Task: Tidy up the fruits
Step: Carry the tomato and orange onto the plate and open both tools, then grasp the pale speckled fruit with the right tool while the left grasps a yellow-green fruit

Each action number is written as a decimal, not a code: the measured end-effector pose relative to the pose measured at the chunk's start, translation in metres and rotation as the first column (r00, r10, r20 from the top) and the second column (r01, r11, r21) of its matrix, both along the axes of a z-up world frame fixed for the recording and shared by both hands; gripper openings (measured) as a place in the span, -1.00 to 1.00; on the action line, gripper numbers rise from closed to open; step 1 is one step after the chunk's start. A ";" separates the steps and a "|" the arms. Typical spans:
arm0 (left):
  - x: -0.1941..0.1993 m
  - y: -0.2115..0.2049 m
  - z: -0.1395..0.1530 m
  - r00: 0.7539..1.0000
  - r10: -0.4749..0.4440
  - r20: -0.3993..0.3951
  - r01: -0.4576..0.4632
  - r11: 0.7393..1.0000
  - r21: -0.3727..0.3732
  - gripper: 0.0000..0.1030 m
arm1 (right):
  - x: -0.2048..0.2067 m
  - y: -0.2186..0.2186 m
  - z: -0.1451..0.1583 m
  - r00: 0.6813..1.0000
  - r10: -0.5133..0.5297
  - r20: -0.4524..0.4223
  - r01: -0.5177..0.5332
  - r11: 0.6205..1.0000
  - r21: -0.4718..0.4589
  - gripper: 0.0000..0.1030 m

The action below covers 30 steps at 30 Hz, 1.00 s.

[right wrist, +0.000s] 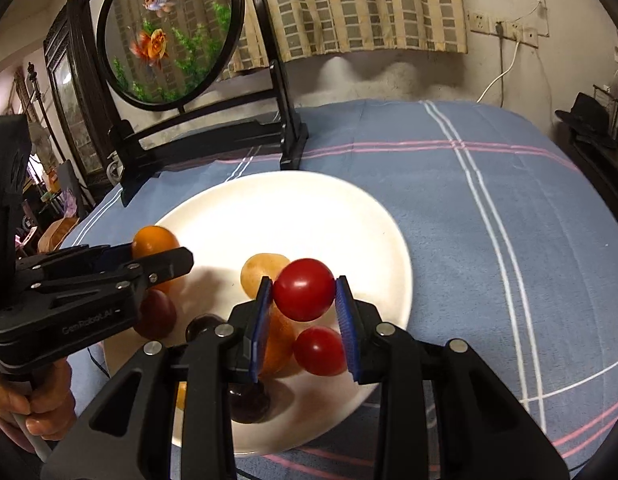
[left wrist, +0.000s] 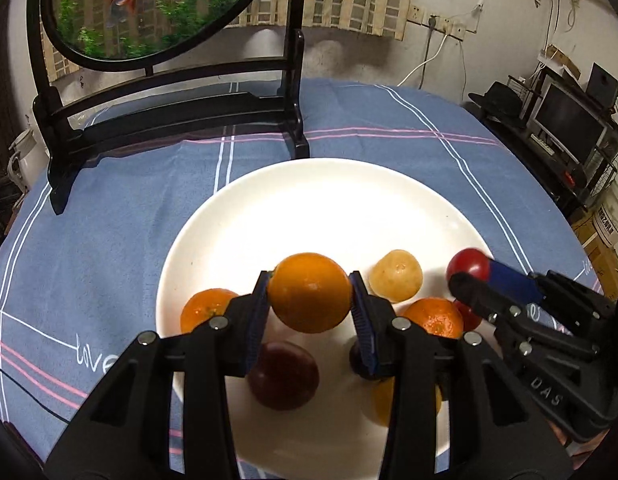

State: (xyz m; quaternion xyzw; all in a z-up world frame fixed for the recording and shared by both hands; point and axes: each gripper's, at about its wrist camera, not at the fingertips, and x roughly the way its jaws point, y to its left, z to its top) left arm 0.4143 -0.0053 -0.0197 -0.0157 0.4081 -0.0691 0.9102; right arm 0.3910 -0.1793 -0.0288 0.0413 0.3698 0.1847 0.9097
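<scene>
- Two fruits hang above the white plate (left wrist: 197, 232): left hand-held gripper (left wrist: 310, 296) clamps an orange (left wrist: 309, 292), right hand-held gripper (right wrist: 304, 292) clamps a cherry tomato (right wrist: 304, 289).
- Lower each gently onto bare plate, far from neighbours, before releasing.

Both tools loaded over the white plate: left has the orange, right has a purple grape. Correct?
Not quite. The right tool holds a red tomato, not a grape, as the right wrist view shows. The left tool does hold the orange over the white plate.

Goldfish screen (left wrist: 157, 12) stands on blue tablecloth (left wrist: 389, 128).
</scene>
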 end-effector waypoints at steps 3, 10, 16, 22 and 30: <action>-0.006 0.002 0.007 0.999 0.019 0.033 -0.019 1.000 0.002 0.34 | -0.002 0.000 0.000 1.000 -0.001 -0.013 0.001 1.000 -0.001 0.06; -0.065 0.022 0.035 0.988 0.082 0.131 -0.083 0.997 0.003 0.86 | -0.036 0.002 0.025 0.999 0.032 0.028 -0.032 0.999 -0.011 0.20; -0.132 0.049 0.028 0.983 0.124 0.137 -0.125 0.992 -0.003 0.93 | -0.093 0.003 0.030 0.994 0.090 0.057 -0.086 0.994 -0.069 0.20; -0.169 0.071 -0.003 0.982 0.180 0.065 -0.178 0.983 -0.035 0.93 | -0.142 -0.001 0.005 0.988 0.155 0.003 -0.154 0.984 -0.090 0.20; -0.188 0.066 0.005 0.974 0.188 0.127 -0.190 0.982 0.007 0.93 | -0.187 0.035 0.003 0.933 0.355 0.055 -0.337 0.917 -0.213 0.20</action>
